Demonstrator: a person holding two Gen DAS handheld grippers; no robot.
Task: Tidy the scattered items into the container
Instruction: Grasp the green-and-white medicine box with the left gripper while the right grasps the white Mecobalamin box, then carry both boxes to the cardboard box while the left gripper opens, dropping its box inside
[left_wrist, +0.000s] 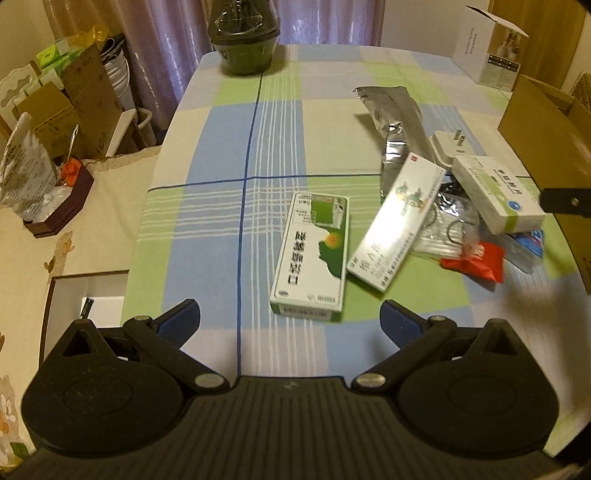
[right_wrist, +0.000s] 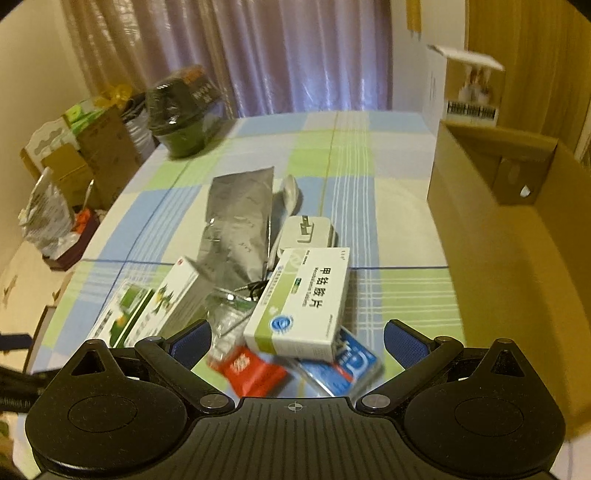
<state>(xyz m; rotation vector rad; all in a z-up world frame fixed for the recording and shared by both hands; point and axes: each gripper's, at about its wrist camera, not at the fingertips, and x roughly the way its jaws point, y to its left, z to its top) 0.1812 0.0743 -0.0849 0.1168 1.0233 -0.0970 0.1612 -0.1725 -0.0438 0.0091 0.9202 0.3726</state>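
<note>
Grippers: left gripper (left_wrist: 290, 319) and right gripper (right_wrist: 297, 341) both spread wide, empty, above medicine boxes (right_wrist: 301, 301) beside cardboard box (right_wrist: 517, 236)

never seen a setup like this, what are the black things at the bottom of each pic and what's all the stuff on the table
The black shapes are handheld grippers, one in each of a person's hands, each with a camera looking forward along its two blue-padded fingers. One picture comes from the left gripper, the other from the right gripper. Both stand open and hold nothing.

They look over a table with a checked cloth strewn with small items: a green and white box lying flat just ahead of the left gripper, a long white box tilted beside it, a white box with a green stripe resting on top of the pile, a silver foil pouch, a white plug adapter, a red packet and a blue packet. The open cardboard box at the right is probably the container for them.
</note>
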